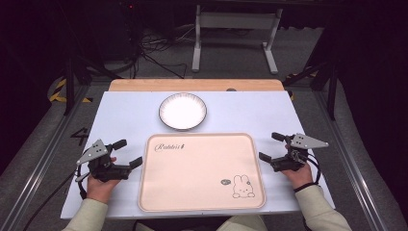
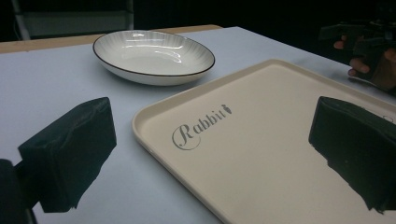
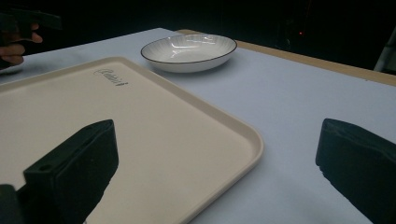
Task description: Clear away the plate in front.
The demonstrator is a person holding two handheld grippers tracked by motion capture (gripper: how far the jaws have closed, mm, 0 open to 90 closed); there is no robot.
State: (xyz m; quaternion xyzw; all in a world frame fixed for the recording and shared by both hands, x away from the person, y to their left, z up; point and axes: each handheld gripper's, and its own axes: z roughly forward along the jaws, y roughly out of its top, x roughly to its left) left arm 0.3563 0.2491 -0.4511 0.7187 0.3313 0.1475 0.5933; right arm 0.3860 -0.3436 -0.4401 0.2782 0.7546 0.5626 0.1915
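White tabletop [image 1: 125,115] carries a cream rabbit-print tray [image 1: 202,171] with an empty white bowl [image 1: 183,111] just beyond it. We hold our left gripper [image 1: 127,152] and right gripper [image 1: 271,146] flanking the tray, jaws spread, gripping nothing.

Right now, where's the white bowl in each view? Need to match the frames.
High view: the white bowl sits top centre on the table, just beyond the far edge of the cream tray.
Left gripper view: upper centre-left, beyond the tray's corner nearest its "Rabbit" lettering.
Right gripper view: top centre, beyond the tray's far corner.
Shared landmark: the tray's "Rabbit" lettering, which lies at the end of the tray nearest the bowl.
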